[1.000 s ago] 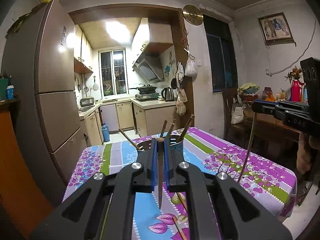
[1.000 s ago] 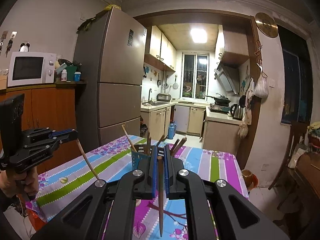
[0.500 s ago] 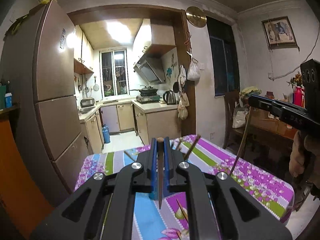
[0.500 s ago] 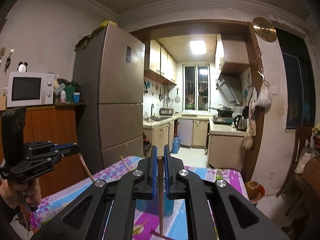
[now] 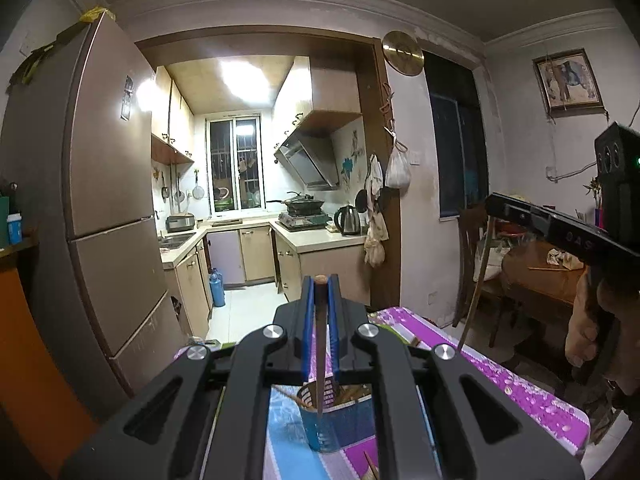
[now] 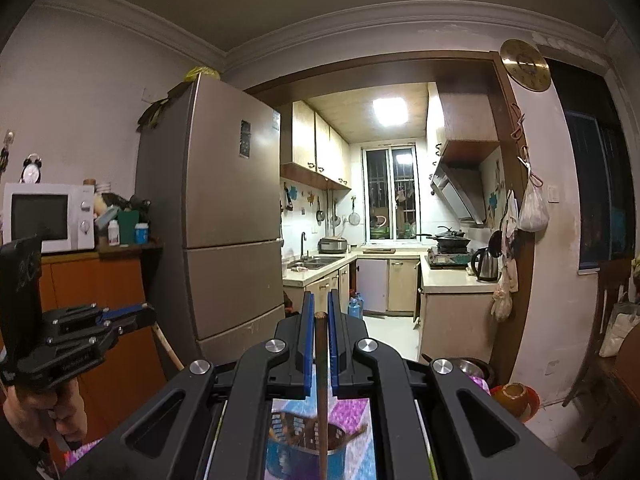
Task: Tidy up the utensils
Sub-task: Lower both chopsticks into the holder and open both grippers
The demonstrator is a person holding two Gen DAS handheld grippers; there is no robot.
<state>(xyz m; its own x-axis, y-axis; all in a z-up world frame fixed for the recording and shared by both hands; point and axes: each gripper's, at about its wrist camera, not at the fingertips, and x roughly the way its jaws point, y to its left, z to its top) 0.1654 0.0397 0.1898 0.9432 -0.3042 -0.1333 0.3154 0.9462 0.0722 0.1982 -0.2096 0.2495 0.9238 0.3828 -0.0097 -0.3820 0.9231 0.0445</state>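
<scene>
My left gripper (image 5: pixel 320 280) is shut on a brown chopstick (image 5: pixel 320 360) that hangs down between its blue pads. The chopstick's tip is just over the blue perforated utensil holder (image 5: pixel 340 424), which has several chopsticks in it. My right gripper (image 6: pixel 320 300) is likewise shut on a dark chopstick (image 6: pixel 322 400) hanging above the same holder (image 6: pixel 296 452). In the left wrist view the right gripper (image 5: pixel 494 204) shows at the right with its chopstick (image 5: pixel 476 280) slanting down. The left gripper (image 6: pixel 148 314) shows at the left of the right wrist view.
The holder stands on a table with a purple flowered cloth (image 5: pixel 500 380), and a loose chopstick (image 5: pixel 372 466) lies near its front. A tall fridge (image 5: pixel 108 200) stands left. A wooden chair (image 5: pixel 472 248) and a side table (image 5: pixel 540 276) are right. A microwave (image 6: pixel 44 216) sits on an orange cabinet.
Both grippers have risen, each still holding its chopstick. The holder and tablecloth have dropped low in both views, and the chopstick tips now hang over the holder.
</scene>
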